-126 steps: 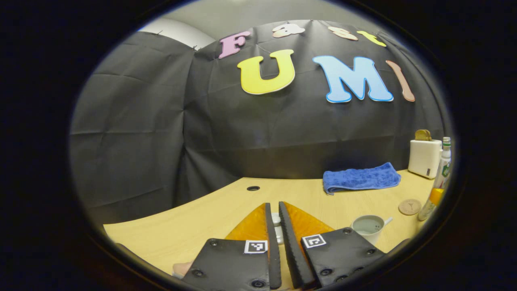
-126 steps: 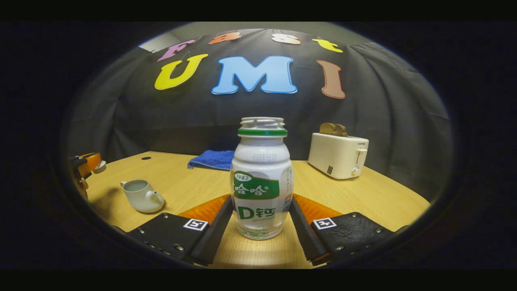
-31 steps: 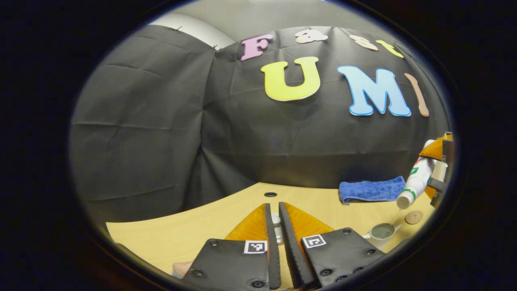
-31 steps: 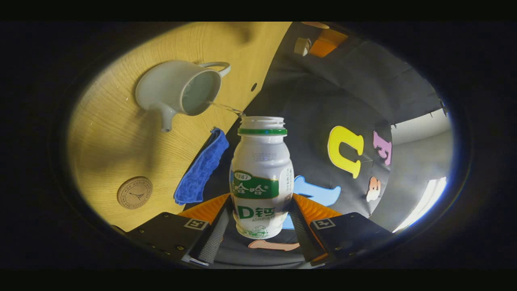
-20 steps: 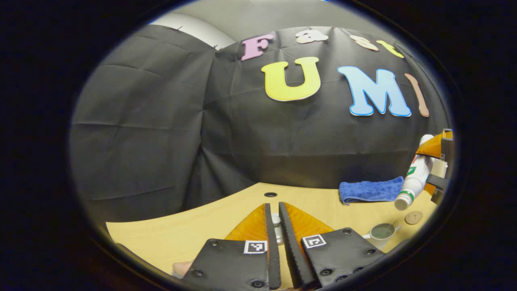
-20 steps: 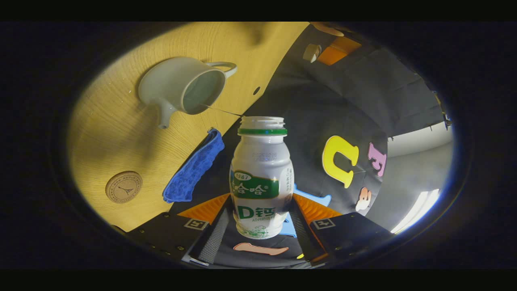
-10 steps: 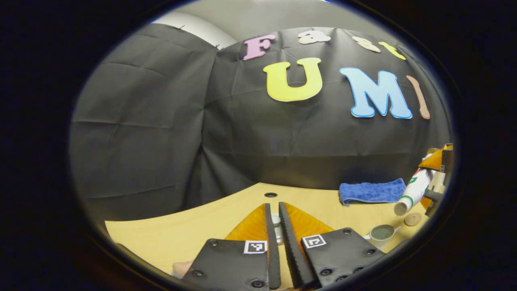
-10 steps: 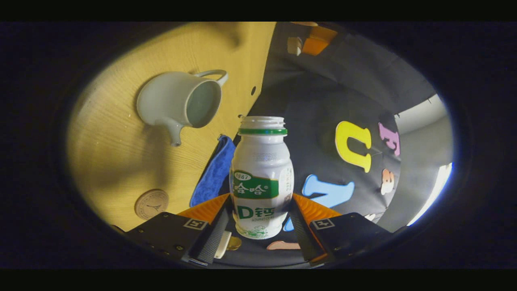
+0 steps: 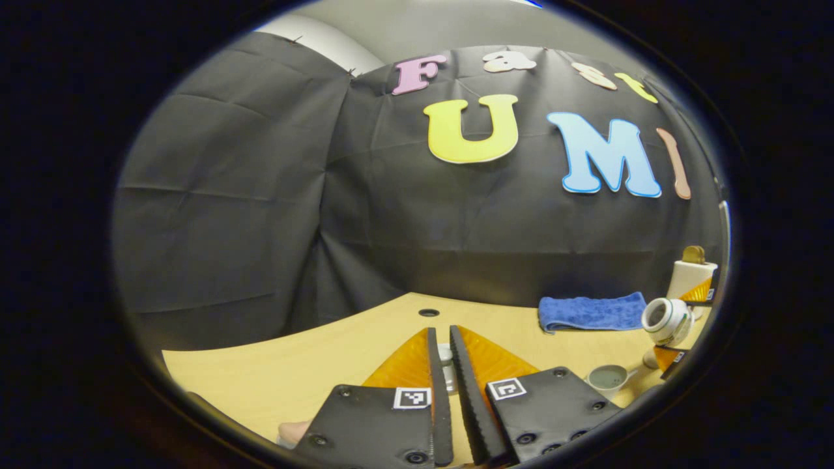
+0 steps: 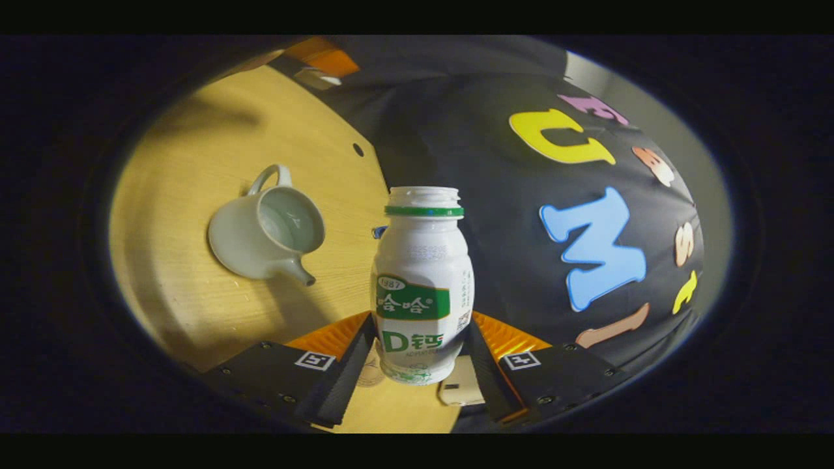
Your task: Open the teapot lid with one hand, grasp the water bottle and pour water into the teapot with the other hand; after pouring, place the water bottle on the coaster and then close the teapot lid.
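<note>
The right gripper (image 10: pixel 417 365), jaws clamped on the tilted, uncapped water bottle (image 10: pixel 422 293), risked dribbling onto the worktop (image 10: pixel 195 163) beside the open teapot (image 10: pixel 264 234) at ten o'clock.

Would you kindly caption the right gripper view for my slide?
Right gripper holds the uncapped water bottle beside the open teapot on the wooden table.

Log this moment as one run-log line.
left gripper: shut on small white teapot lid | right gripper: shut on white plastic water bottle, tilted | white ceramic teapot: open | pouring: none visible
</note>
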Demonstrator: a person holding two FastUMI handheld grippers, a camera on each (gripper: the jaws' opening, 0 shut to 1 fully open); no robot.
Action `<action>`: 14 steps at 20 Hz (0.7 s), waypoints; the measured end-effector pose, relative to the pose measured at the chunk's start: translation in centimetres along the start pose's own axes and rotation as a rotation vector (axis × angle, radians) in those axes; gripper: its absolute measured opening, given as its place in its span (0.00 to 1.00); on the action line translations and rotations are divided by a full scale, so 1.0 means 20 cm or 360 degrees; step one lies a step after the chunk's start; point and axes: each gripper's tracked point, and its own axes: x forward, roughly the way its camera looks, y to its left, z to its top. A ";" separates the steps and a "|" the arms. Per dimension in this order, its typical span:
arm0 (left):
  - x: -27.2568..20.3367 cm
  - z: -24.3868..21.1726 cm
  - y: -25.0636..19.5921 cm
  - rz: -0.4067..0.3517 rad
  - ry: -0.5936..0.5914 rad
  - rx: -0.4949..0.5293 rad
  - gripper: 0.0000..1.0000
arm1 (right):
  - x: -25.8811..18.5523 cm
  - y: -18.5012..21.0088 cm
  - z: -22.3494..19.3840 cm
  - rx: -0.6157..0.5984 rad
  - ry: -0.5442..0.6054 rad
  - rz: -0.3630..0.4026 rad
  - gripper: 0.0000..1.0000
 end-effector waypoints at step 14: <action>-0.02 -0.11 -0.24 -0.0193 0.0090 0.0024 0.00 | -0.02 0.04 -0.24 0.1000 0.0143 0.0031 0.78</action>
